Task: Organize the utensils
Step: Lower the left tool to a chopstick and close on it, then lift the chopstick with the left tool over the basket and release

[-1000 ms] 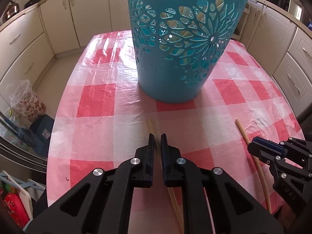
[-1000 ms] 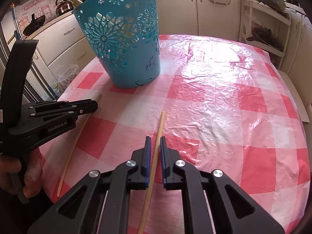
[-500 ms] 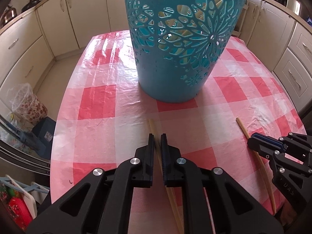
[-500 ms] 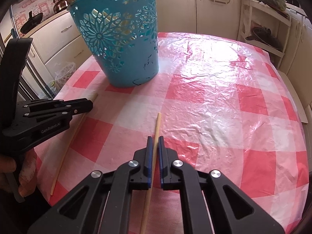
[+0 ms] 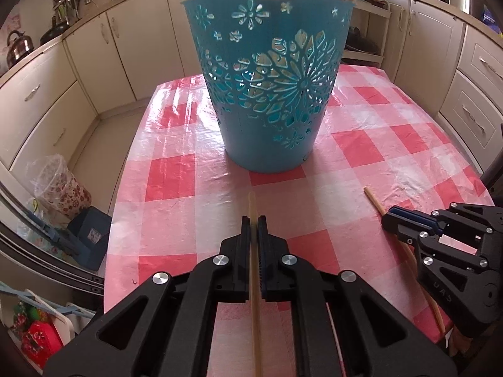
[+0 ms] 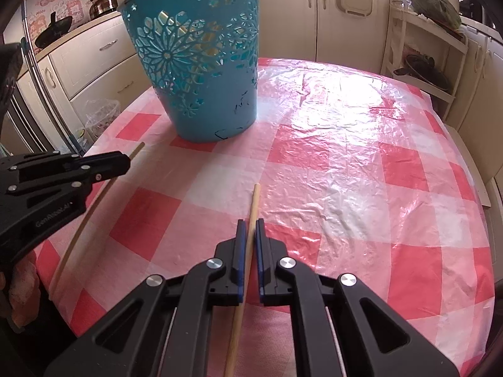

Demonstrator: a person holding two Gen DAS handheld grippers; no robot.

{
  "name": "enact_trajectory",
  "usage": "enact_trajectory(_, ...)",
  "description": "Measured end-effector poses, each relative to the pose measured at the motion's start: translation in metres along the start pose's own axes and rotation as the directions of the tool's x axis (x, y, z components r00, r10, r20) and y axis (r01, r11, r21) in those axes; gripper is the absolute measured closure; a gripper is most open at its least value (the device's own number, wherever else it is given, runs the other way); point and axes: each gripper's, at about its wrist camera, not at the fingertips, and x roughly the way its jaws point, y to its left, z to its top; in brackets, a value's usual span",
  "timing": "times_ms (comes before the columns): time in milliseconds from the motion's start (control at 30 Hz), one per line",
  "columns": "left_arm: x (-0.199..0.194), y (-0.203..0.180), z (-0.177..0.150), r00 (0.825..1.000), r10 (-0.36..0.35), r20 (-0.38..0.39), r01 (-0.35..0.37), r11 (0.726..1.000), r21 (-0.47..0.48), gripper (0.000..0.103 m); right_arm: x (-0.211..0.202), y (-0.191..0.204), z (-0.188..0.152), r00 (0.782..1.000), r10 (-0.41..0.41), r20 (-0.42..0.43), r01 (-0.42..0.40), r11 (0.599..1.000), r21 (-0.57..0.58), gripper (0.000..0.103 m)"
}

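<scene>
A teal cut-out basket [image 5: 270, 94] stands on the red-checked table, with wooden utensil handles sticking out of its top; it also shows in the right wrist view [image 6: 201, 62]. My left gripper [image 5: 254, 220] is shut on a long wooden chopstick [image 5: 252, 202] that points toward the basket, lifted off the cloth. My right gripper [image 6: 248, 223] is shut on a second wooden chopstick [image 6: 255, 198], also raised. In the left wrist view the right gripper [image 5: 389, 216] and its chopstick [image 5: 374, 201] are at the right.
The tablecloth [image 6: 361, 163] is wrinkled plastic. Cream cabinets [image 5: 47, 100] ring the table. A kettle [image 6: 102, 3] sits on the counter at the left. A shelf rack [image 6: 424, 56] stands at the back right. A bagged bin [image 5: 59, 185] is on the floor left of the table.
Both grippers have lifted with their chopsticks and pulled back from the basket, whose rim now shows. Both sets of jaws have closed tighter on the sticks.
</scene>
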Motion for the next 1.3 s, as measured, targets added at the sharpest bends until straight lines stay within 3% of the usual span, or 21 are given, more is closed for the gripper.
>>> enact_trajectory(267,-0.038,0.007,0.005,0.998,-0.007,0.067,0.008,1.000,-0.003,0.099,-0.004,0.010,-0.004,0.999,-0.049,0.010,0.049,0.998,-0.047,0.096)
enact_trajectory(567,-0.104,0.040,0.023,0.980,-0.105,0.169,0.120,0.990,-0.077,0.099,-0.004,0.005,-0.004,1.000,-0.020,0.013,0.021,1.000,-0.023,0.096)
enact_trajectory(933,-0.170,0.070,0.083,0.920,-0.137,0.368,0.206,0.966,-0.154,0.099,-0.005,0.000,-0.003,1.000,0.007,0.014,-0.007,1.000,-0.004,0.096)
enact_trajectory(1300,-0.141,0.061,0.177,0.835,-0.075,0.544,0.227,0.950,-0.217,0.098,-0.005,-0.003,-0.004,0.999,0.033,0.014,-0.033,0.999,0.020,0.096)
